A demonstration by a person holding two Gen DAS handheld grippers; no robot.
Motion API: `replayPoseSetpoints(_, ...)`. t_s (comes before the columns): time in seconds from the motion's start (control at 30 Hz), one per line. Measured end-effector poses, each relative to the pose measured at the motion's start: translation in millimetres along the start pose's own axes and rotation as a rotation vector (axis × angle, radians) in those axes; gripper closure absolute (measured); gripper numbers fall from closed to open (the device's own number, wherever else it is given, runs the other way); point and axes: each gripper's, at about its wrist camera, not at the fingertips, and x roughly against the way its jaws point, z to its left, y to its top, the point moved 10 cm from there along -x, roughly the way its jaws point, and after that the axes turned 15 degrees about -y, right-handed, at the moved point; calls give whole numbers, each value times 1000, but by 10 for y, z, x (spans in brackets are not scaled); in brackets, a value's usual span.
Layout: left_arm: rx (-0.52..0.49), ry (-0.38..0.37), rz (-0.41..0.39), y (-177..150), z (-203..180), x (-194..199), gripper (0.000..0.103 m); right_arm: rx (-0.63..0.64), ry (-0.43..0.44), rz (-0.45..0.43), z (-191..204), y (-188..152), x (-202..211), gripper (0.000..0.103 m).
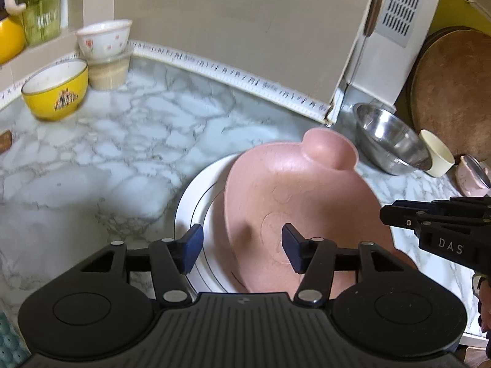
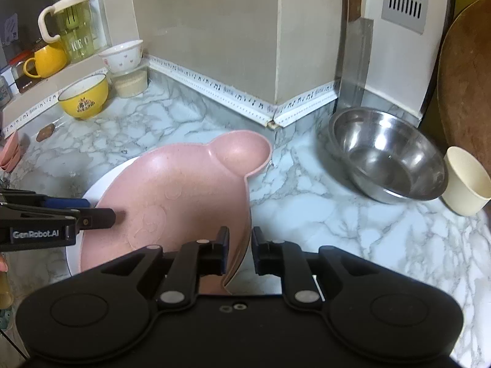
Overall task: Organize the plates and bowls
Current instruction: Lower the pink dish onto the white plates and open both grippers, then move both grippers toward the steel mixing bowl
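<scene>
1. Nearest the left wrist camera, the left gripper (image 1: pixel 242 247) stands with its blue-padded fingers (image 1: pixel 192 245) spread apart, one over the white plate's rim and one over the pink plate, pressing on neither.
2. Right gripper (image 2: pixel 240 253) has its fingers nearly together, clamped on the right-hand rim of the pink plate (image 2: pixel 184 190), which passes between the two pads.
3. That pink plate, with a rounded ear-like compartment at its far edge, lies on top of a white plate (image 1: pixel 196 205) with a thin dark ring; its right side looks slightly lifted.
4. Both plates sit on the marble-patterned bench (image 1: pixel 122 141).
5. To the right, a steel bowl (image 2: pixel 389 156) rests tilted on the bench, with a cream paper cup (image 2: pixel 466 181) lying just beside it.
6. Far left, a yellow bowl (image 2: pixel 84 98) stands near a white flowered bowl (image 2: pixel 122 55) that is stacked on a clear container (image 2: pixel 130 82).
7. On the ledge behind them are a yellow mug (image 2: pixel 49 59) and a green bottle (image 2: pixel 75 21) with a white handle.
8. A round wooden board (image 1: pixel 454 92) leans at the right edge.
</scene>
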Motion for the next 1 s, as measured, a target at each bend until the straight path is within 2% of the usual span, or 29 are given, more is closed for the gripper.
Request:
replayPoseSetpoints(0.17, -24, -31, -14, 71, -137, 99, 47, -9, -5, -25, -83, 40, 133, 83)
replayPoseSetpoints(0.27, -52, -52, -25, 125, -251, 159, 47, -21, -20, -42, -151, 68, 234, 77)
replayPoseSetpoints(0.4, -91, -82, -36, 199, -424, 224, 42, -37, -51, -80, -258, 109, 384, 39)
replayPoseSetpoints(0.47, -109, -102, -41, 239, -515, 241, 41, -50, -66, -91, -317, 123, 454, 34)
replayPoseSetpoints(0.5, -117, -112, -42, 261, -564, 247, 41, -52, -74, -94, -342, 129, 480, 30)
replayPoseSetpoints(0.53, -126, -120, -44, 283, -611, 250, 40, -56, -87, -101, -376, 137, 513, 20)
replayPoseSetpoints(0.6, -140, -136, -50, 324, -701, 253, 32, -63, -108, -121, -444, 156, 591, 11)
replayPoseSetpoints(0.67, -153, -149, -60, 363, -791, 252, 28, -69, -121, -135, -517, 178, 659, 10)
replayPoseSetpoints(0.77, -172, -164, -66, 411, -923, 221, 27, -84, -140, -147, -646, 207, 729, 1)
replayPoseSetpoints(1.0, -209, -153, -62, 568, -1228, 1, 27, -127, -229, -141, -1008, 236, 719, 0)
